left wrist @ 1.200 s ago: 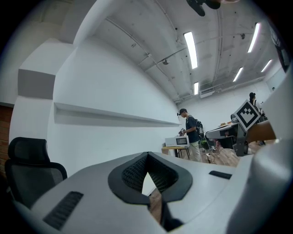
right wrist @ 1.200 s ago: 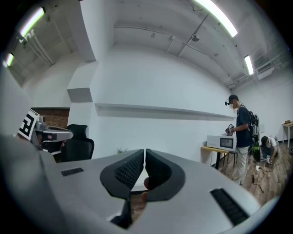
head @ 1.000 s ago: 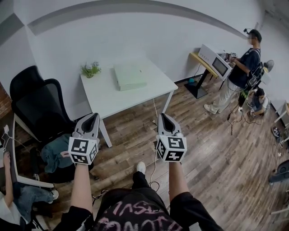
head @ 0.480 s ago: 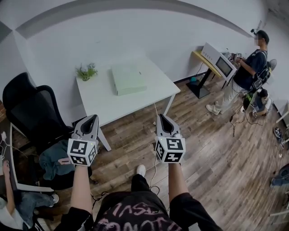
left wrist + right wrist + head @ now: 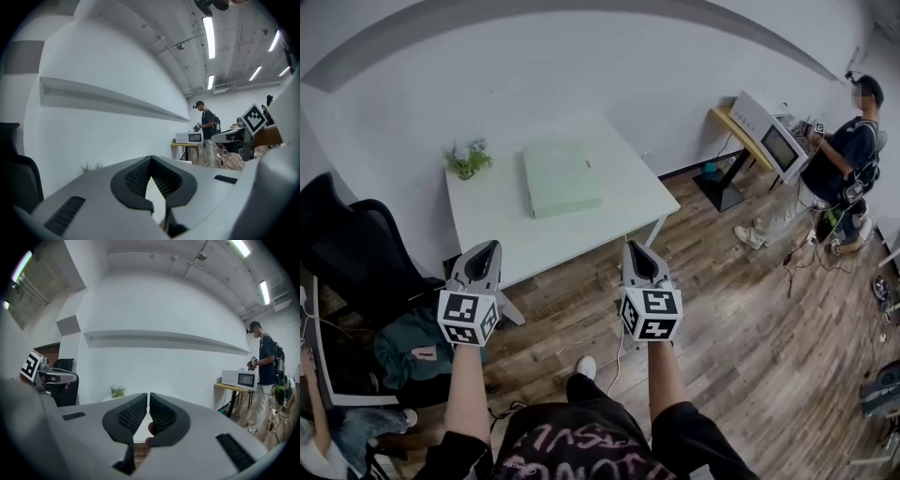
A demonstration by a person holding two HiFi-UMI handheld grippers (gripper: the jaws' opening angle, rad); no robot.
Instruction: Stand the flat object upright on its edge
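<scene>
A flat pale green box (image 5: 562, 176) lies on the white table (image 5: 619, 202) against the wall. My left gripper (image 5: 485, 252) hovers over the floor just short of the table's front edge, jaws shut and empty. My right gripper (image 5: 635, 250) is level with it, near the table's front right corner, also shut with nothing held. In the left gripper view the left gripper (image 5: 151, 161) has its ribbed pads closed together. The right gripper view shows the right gripper (image 5: 148, 399) with its pads meeting, and the table (image 5: 137, 427) beyond.
A small potted plant (image 5: 466, 158) sits at the table's back left corner. A black office chair (image 5: 356, 258) with clothes (image 5: 414, 342) stands left. A person (image 5: 842, 164) stands at a yellow stand with a white appliance (image 5: 767, 129) at far right. Cables (image 5: 619, 347) trail on the wood floor.
The table and box have come nearer in the head view; both grippers have advanced toward the table's front edge, staying shut.
</scene>
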